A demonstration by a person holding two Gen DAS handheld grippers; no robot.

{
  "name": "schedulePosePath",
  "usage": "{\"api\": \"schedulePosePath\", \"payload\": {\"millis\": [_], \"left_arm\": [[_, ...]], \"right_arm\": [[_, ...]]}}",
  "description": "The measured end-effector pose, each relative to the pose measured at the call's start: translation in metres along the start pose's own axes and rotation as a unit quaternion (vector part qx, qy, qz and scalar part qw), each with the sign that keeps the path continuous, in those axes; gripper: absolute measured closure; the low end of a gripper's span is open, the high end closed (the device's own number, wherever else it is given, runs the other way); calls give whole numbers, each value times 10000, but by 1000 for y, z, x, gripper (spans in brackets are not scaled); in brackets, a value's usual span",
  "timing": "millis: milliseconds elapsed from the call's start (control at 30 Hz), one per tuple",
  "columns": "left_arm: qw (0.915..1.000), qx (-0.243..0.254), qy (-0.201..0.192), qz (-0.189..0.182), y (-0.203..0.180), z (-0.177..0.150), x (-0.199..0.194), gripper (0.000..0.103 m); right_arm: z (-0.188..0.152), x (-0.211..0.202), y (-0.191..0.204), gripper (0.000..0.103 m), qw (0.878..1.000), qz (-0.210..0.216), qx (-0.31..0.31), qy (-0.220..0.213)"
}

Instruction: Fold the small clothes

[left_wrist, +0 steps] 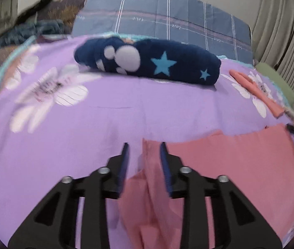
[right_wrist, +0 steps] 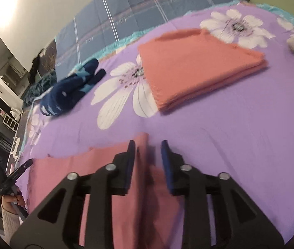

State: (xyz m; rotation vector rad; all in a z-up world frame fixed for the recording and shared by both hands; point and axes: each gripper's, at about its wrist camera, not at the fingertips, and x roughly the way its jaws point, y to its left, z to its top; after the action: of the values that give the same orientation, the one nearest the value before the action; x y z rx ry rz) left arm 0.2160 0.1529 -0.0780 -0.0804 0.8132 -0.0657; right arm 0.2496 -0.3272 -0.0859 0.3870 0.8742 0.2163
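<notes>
Purple cotton, printed with large white daisies: the bedspread (left_wrist: 126, 108), the biggest item we list, covers the whole work surface. Behind it we note a blue plaid quilt (left_wrist: 167, 16) against the wall.

Next in size, the pink garment (left_wrist: 240, 166), the piece in hand. It lies flat on the near part of the bedspread, spanning between our two tools. We judge it a thin knit: light, limp, no stiffness of its own, likely to sag and crease wherever it is unsupported (so both corners want lifting together). Best hold, in our view, is at the edge corners, pinching through a doubled hem instead of a single layer.

A folded orange garment (right_wrist: 198, 72), already squared, rests well apart toward the far right.

A navy fleece item with stars (left_wrist: 151, 62), rolled, lies across the far side. A small salmon piece (left_wrist: 256, 93) sits near the right edge.

The left gripper (left_wrist: 144, 151): jaws apart, a raised fold of the pink cloth standing between them, the pads not pressing it as far as we can see.

The right gripper (right_wrist: 148, 147): jaws likewise apart, straddling the garment's right edge, no clamp visible. Blur softens both views.
</notes>
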Motion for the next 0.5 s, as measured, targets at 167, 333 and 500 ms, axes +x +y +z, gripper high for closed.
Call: {"api": "schedulePosePath", "payload": {"millis": [167,333,500], "left_arm": [[9962,488,-281,-663,-53,-8,-49,66],[9735,1509,-77,-1718,-172,-45,-78,65],[9379,2343,414,-2525,-281,-102,-85,51]], "right_arm": [[-19,-45,-26,72,10000,-13,-52,-37],[-38,-52,-38,85,9998,123,-52,128],[-36,-35,-32,85,9980,470,-103,407]]}}
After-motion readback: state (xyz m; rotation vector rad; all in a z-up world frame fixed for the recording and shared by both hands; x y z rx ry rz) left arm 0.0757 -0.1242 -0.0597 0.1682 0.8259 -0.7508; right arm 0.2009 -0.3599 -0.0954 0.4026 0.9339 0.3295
